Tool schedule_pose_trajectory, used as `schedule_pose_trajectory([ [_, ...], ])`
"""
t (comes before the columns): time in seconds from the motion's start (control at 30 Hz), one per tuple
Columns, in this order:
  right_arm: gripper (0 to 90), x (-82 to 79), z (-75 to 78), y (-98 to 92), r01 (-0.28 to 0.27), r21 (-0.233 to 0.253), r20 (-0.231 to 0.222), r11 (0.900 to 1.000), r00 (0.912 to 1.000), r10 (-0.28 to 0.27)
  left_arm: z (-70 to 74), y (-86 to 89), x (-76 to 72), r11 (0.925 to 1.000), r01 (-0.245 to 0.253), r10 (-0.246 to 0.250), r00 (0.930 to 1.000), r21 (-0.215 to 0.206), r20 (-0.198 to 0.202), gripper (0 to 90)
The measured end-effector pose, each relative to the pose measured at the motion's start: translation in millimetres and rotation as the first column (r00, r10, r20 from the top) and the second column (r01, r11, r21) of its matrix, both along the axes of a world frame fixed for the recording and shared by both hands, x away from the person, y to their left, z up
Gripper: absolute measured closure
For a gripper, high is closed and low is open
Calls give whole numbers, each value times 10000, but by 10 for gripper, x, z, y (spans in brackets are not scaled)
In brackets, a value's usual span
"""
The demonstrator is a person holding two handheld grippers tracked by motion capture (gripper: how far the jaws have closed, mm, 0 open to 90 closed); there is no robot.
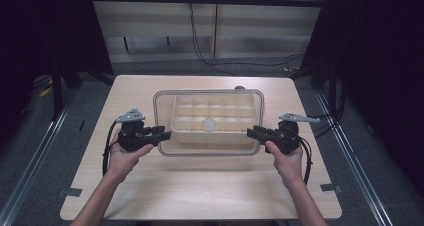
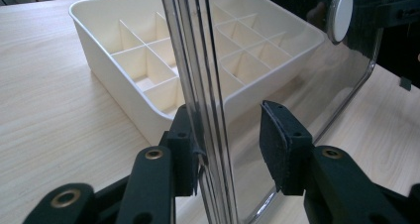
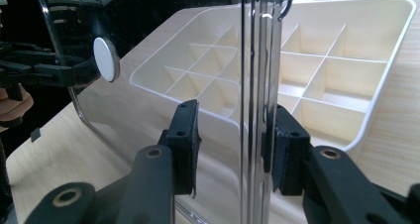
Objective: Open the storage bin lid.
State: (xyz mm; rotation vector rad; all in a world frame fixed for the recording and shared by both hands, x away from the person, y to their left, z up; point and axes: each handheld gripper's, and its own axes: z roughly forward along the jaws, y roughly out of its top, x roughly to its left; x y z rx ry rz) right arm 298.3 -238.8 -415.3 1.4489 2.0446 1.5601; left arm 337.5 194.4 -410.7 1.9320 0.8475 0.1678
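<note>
A clear lid [image 1: 165,103] with a white round knob [image 1: 209,124] stands on edge, close in front of a cream divided tray [image 1: 215,106] that I see through it. My left gripper [image 1: 165,134] is open, its jaws astride the lid's left edge [image 2: 203,85]; one pad [image 2: 184,149] touches the rim and the other stands off. My right gripper [image 1: 252,132] is open astride the right edge [image 3: 257,85]; one pad [image 3: 282,144] rests against the rim, with a gap at the other. The tray [image 2: 114,70] [image 3: 366,85] sits on the table with bare compartments.
The wooden table [image 1: 200,191] has free room in front of the lid and at both sides. Dark curtains flank it and cables run along the floor behind. Through the lid each gripper view shows the opposite gripper [image 3: 44,70] [image 2: 401,11].
</note>
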Motion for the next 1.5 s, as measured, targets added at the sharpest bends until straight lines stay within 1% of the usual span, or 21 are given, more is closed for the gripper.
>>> schedule_pose_trajectory([
  [0.03, 611, -21, 0, 1, -26, -18, -34, 10000, 10000, 26, 1, 3, -19, 10000, 26, -26, 10000, 89, 12, 608],
  [0.17, 611, -45, -9, 7, -73, -28, -26, 10000, 10000, 73, 0, 13, -41, 9999, 55, -56, 10000, 121, 9, 608],
  [0.2, 612, -63, -23, 17, -24, -15, -35, 10000, 10000, 24, -3, 13, -39, 10000, 44, -44, 10000, 87, -61, 608],
  [0.23, 612, -63, -23, 17, -24, -15, -35, 10000, 10000, 24, 0, 25, -31, 9998, 73, -71, 9999, 173, -97, 608],
  [0.4, 619, -96, -33, 49, -140, 77, -99, 9999, 9999, 141, 9, 65, -72, 10000, 34, -33, 10000, 52, -82, 608],
  [0.47, 623, -128, -25, 59, -187, 110, -150, 9998, 9997, 189, 1, 87, -103, 10000, 83, -82, 9999, 55, -128, 607],
  [0.5, 626, -141, -28, 62, -219, 99, -123, 9997, 9997, 220, -3, 87, -117, 10000, 29, -28, 9999, 23, -158, 607],
  [0.63, 629, -209, -40, 58, -283, 67, -184, 9996, 9994, 284, -24, 84, -165, 9999, 145, -143, 9996, 74, -229, 607],
  [0.67, 629, -220, -45, 54, -296, 84, -192, 9995, 9994, 298, -28, 82, -176, 9996, 208, -204, 9995, 168, -231, 608],
  [0.7, 629, -235, -52, 48, -289, 82, -245, 9996, 9993, 290, -35, 73, -193, 9996, 224, -220, 9994, 143, -267, 608],
  [0.8, 629, -260, -75, 35, -286, 102, -298, 9995, 9991, 289, -48, 62, -216, 9994, 259, -252, 9993, 248, -291, 608],
  [0.83, 627, -292, -100, 27, -293, 108, -382, 9995, 9988, 297, -74, 59, -239, 9996, 244, -238, 9985, 132, -496, 610],
  [0.9, 627, -303, -111, 24, -293, 88, -407, 9995, 9987, 297, -91, 56, -254, 9995, 264, -254, 9983, 177, -526, 610],
  [0.93, 627, -316, -132, 25, -285, 95, -514, 9995, 9983, 290, -103, 57, -270, 9992, 273, -257, 9983, 300, -528, 610],
  [0.97, 627, -346, -165, 28, -335, 86, -671, 9994, 9972, 340, -121, 61, -289, 9993, 295, -281, 9978, 227, -606, 611],
  [1.07, 628, -369, -181, 28, -361, 80, -681, 9993, 9970, 365, -139, 64, -317, 9993, 288, -272, 9976, 242, -633, 610],
  [1.1, 629, -395, -179, 34, -386, 81, -670, 9992, 9970, 391, -143, 68, -340, 9991, 300, -280, 9977, 307, -625, 610],
  [1.27, 634, -441, -161, 39, -439, 137, -699, 9989, 9966, 447, -133, 85, -392, 9990, 332, -312, 9973, 286, -661, 610],
  [1.3, 635, -455, -161, 39, -462, 115, -672, 9989, 9966, 469, -131, 90, -409, 9986, 394, -369, 9972, 362, -657, 610],
  [1.37, 638, -506, -160, 41, -539, 103, -668, 9985, 9963, 545, -133, 95, -447, 9984, 436, -412, 9970, 354, -662, 610],
  [1.5, 639, -561, -180, 36, -579, 150, -778, 9982, 9952, 589, -146, 91, -493, 9979, 480, -449, 9964, 428, -714, 610],
])
